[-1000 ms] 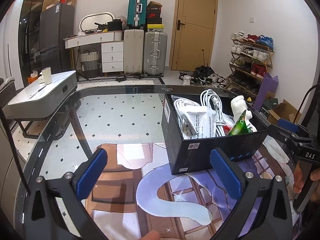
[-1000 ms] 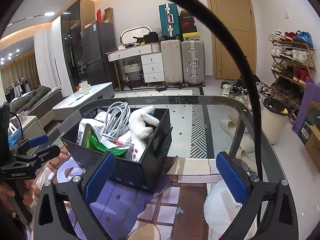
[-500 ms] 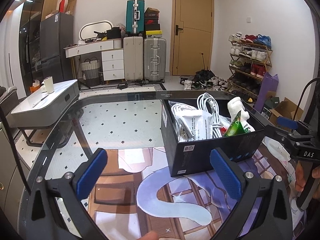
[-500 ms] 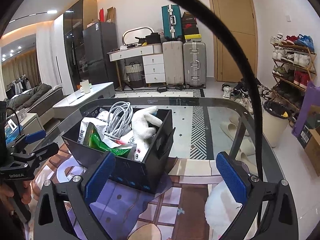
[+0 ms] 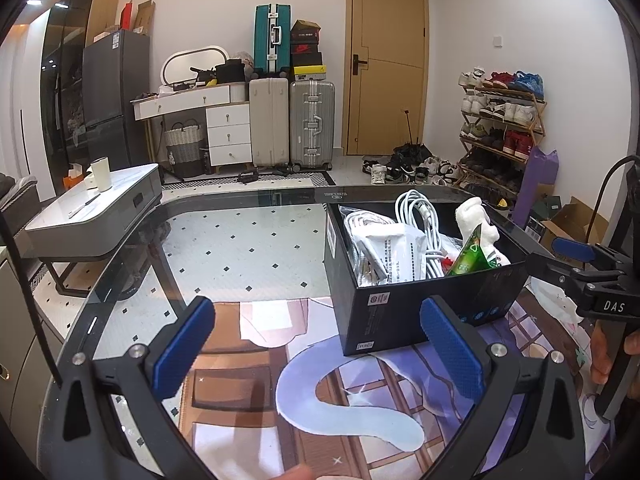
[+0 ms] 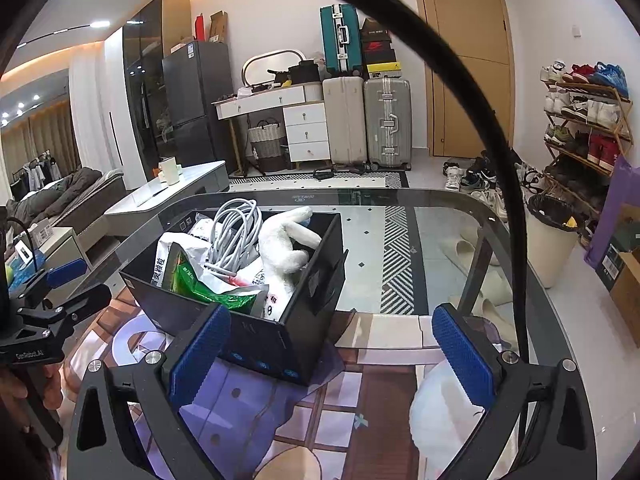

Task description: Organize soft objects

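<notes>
now both views sit a touch higher and further back from the black box [image 5: 420, 304] than a second ago, and nothing in it has moved, so by my reading the pair of tongs are backing off and the packing looks close to done.

the left tongs [image 5: 316, 344] are spread wide with nothing between the blue pads [image 5: 182, 346]. the right tongs [image 6: 332, 356] are spread wide too, and empty; each shows at the edge of the other's view.

the box stands on the printed mat [image 5: 360, 408] on the glass bench [image 5: 240, 248]. inside it lie a coil of white cable [image 6: 236, 236], a white plush toy [image 6: 288, 240], a white packet [image 5: 396, 252] and a green bag [image 6: 204, 280], piled together and rising above the rim.

one soft white thing [image 6: 444, 420] lies on the mat outside the box, under the right tongs; what it is i cannot tell. it may be the last piece to go in.
</notes>
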